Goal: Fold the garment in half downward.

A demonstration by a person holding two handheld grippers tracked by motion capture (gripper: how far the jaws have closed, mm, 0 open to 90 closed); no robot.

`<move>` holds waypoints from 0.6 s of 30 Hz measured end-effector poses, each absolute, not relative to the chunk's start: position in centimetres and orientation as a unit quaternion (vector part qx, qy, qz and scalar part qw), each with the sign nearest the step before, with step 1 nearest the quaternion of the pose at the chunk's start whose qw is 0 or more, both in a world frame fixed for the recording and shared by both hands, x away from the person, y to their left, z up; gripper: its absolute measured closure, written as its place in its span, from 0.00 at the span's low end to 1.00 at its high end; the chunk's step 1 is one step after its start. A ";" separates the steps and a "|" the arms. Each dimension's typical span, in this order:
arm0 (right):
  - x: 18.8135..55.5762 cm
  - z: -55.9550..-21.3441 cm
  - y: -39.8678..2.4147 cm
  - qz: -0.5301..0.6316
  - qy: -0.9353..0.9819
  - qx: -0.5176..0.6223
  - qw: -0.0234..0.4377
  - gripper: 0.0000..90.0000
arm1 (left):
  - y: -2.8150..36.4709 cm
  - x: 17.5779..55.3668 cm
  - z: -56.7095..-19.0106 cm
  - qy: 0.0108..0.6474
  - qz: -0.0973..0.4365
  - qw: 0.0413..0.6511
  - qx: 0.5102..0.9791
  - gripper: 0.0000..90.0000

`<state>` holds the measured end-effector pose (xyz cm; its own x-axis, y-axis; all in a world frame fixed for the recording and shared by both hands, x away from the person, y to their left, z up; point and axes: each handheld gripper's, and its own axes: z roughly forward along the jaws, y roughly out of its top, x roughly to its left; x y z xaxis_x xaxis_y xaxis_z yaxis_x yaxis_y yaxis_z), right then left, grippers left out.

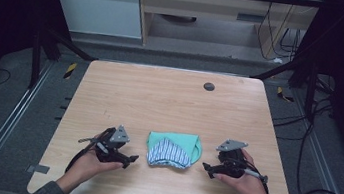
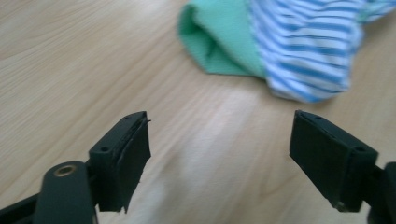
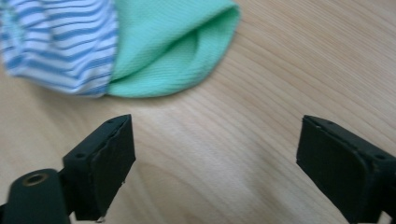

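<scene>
The wooden counter (image 1: 169,101) carries a folded cloth (image 1: 174,150), which lies near the counter's near edge, about midway between left and right. The cloth's long axis runs left to right; its green part lies far and right, ending in a rounded fold that points right, while a blue-and-white striped panel covers the near left portion. A small dark disc (image 1: 208,86) sits on the far side of the counter. The left gripper (image 1: 127,160) rests just left of the cloth, jaws spread wide and empty, aimed right toward it. The right gripper (image 1: 207,168) sits just right of the cloth, jaws likewise wide apart and holding nothing, aimed left.
</scene>
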<state>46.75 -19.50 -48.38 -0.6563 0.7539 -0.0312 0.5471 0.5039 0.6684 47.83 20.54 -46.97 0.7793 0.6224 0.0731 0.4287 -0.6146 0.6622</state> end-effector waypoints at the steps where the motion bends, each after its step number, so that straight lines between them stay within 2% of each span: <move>1: 47.1 -48.5 -19.7 0.322 0.849 0.386 0.163 0.11 | 20.9 48.3 -47.0 0.306 0.153 0.322 0.883 0.19; 3: 47.6 -48.7 -19.8 0.323 0.841 0.400 0.167 0.09 | 21.7 49.1 -47.0 0.328 0.152 0.326 0.873 0.17; 9: 49.7 -49.3 -20.4 0.331 0.811 0.445 0.188 0.08 | 24.1 52.0 -47.8 0.398 0.170 0.333 0.838 0.14; 14: 51.5 -50.0 -20.9 0.307 0.788 0.493 0.202 0.09 | 24.8 53.6 -48.7 0.418 0.186 0.323 0.829 0.11; 18: 52.7 -50.8 -21.4 0.312 0.761 0.525 0.217 0.05 | 24.8 54.7 -49.7 0.443 0.195 0.318 0.815 0.10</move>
<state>52.69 -21.36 -50.81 -0.3533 0.9355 -0.0034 0.6643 0.2535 0.7032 54.71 24.81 -49.73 0.5306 0.8469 0.0363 0.5989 -0.4048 0.6910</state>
